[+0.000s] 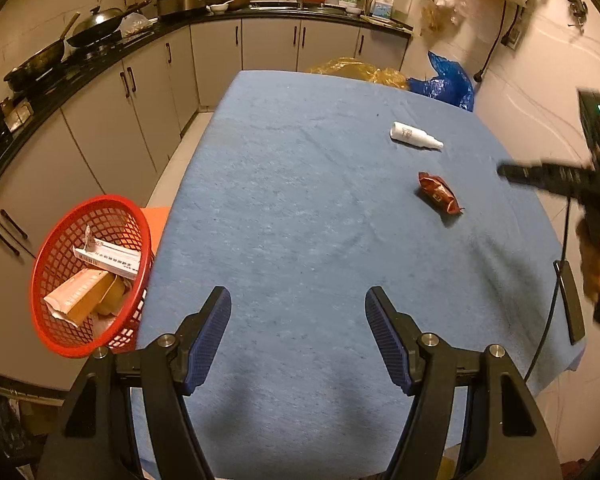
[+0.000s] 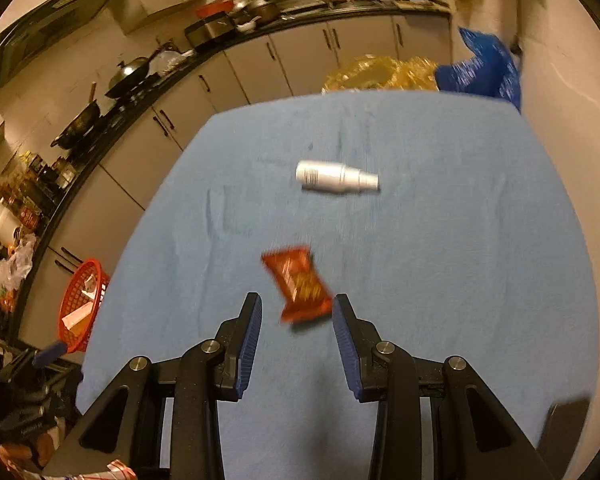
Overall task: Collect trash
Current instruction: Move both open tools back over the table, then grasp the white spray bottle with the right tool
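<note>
Kitchen, bench [image 1: 300, 208] under a blue cloth, two pieces of trash lying on it.

Left wrist view: left hand-held gripper [image 1: 298, 332] over the near bench, jaws apart, nothing between them. Red basket [image 1: 60, 280] off the bench's left edge, cartons inside. White bottle [image 1: 415, 136] on its side, far right; red snack wrapper [image 1: 439, 193] nearer, just right of it. Right hand-held gripper [image 1: 508, 172], blurred, at the right edge near the wrapper. Right wrist view: right hand-held gripper [image 2: 297, 322], jaws apart and empty; the wrapper [image 2: 300, 284] lies flat just beyond the fingertips, its near end next to the right finger. Contact cannot be told. Bottle [image 2: 336, 178] farther off, basket [image 2: 80, 308] at left.
</note>
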Motion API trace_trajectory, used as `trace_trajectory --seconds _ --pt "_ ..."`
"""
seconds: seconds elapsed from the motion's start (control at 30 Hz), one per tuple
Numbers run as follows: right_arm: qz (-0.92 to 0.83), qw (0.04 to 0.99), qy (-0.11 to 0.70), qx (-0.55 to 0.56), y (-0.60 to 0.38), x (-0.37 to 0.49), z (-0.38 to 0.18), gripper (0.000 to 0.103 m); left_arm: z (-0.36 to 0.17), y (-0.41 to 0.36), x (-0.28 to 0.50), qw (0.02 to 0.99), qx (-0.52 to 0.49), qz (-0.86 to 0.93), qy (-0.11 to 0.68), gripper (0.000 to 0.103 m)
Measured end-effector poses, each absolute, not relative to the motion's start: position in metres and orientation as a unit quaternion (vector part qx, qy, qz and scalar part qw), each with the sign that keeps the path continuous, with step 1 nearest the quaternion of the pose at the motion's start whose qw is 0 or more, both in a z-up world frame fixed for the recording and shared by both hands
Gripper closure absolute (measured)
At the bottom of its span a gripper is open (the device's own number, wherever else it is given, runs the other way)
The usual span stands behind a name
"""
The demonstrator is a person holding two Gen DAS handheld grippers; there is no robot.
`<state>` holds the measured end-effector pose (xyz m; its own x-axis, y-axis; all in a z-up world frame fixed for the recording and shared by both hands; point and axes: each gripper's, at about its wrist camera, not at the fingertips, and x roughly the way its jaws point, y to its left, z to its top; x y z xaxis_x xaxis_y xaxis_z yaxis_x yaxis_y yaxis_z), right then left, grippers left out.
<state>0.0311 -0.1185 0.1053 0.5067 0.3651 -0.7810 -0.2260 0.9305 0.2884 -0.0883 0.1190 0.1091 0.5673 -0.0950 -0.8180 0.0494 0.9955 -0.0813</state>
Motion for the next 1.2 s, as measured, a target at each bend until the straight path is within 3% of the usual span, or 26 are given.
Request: trace_trajectory --seconds 0.13,0.23,0.9,1.03,1.2 --pt "0.211 0.858 0.467 0.024 -0.112 0.071 0.111 0.063 0.109 0.113 -0.093 0.884 -0.020 -0.035 0.466 0.034" --pt "0.231 0.853 0.468 -0.012 -0.105 0.095 0.107 0.056 0.109 0.112 -0.098 0.884 -0.020 -0.028 0.467 0.034" --pt "0.289 0.785 0.503 -0.218 -0.054 0.212 0.026 0.054 0.090 0.112 -0.099 0.870 -0.049 0.031 0.489 0.034" --pt "0.289 0.775 0.518 -0.220 -0.058 0.216 0.012 0.070 0.087 0.112 -0.095 0.868 -0.055 0.037 0.493 0.034" --pt "0.282 0.777 0.531 -0.185 -0.070 0.204 0.010 0.071 0.088 0.107 -0.082 0.867 -0.060 0.032 0.494 0.034"
